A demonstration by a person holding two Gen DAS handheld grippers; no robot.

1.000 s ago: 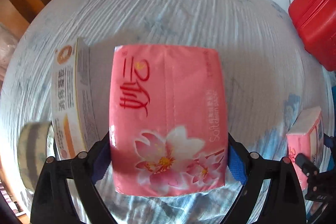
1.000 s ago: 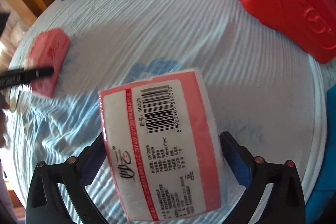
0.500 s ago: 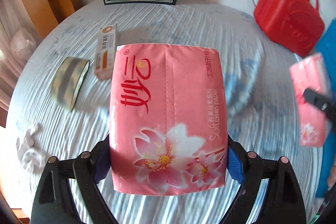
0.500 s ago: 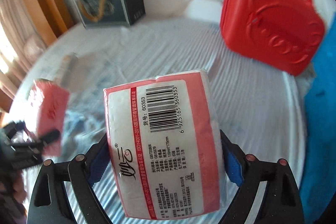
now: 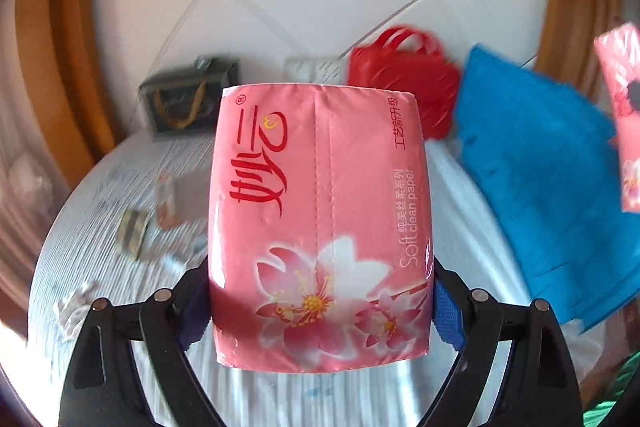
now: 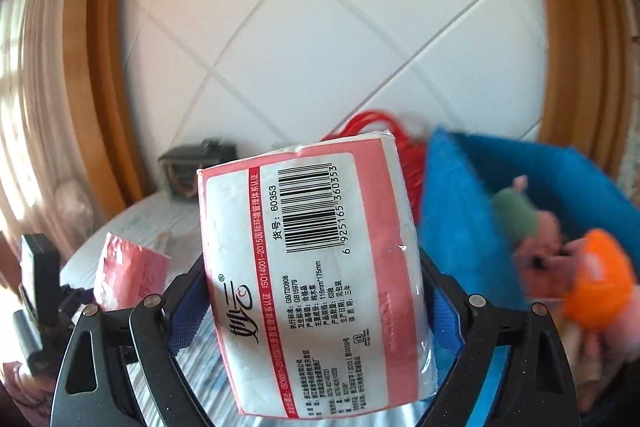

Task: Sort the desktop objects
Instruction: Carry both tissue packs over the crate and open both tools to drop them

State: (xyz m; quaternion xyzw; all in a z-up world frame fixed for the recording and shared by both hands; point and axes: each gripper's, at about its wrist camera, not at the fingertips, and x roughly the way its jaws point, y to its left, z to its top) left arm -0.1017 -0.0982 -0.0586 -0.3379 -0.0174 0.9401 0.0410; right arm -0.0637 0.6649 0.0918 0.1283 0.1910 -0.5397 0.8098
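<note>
Left wrist view: left tongs (image 5: 320, 311) clamp flowered pink tissue pack (image 5: 318, 219).
Right wrist view: right tongs (image 6: 316, 301) clamp barcoded tissue pack (image 6: 312, 267).

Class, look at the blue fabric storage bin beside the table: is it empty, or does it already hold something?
Not empty. The right wrist view shows into the blue fabric storage bin: soft plush toys lie inside, one orange, one green and pink. Blur hides what they are.

Glossy plastic-wrapped tissue pack (image 5: 320, 223); fuzzy blue cloth bag (image 5: 536, 195); ribbed tablecloth (image 5: 80, 251).
</note>
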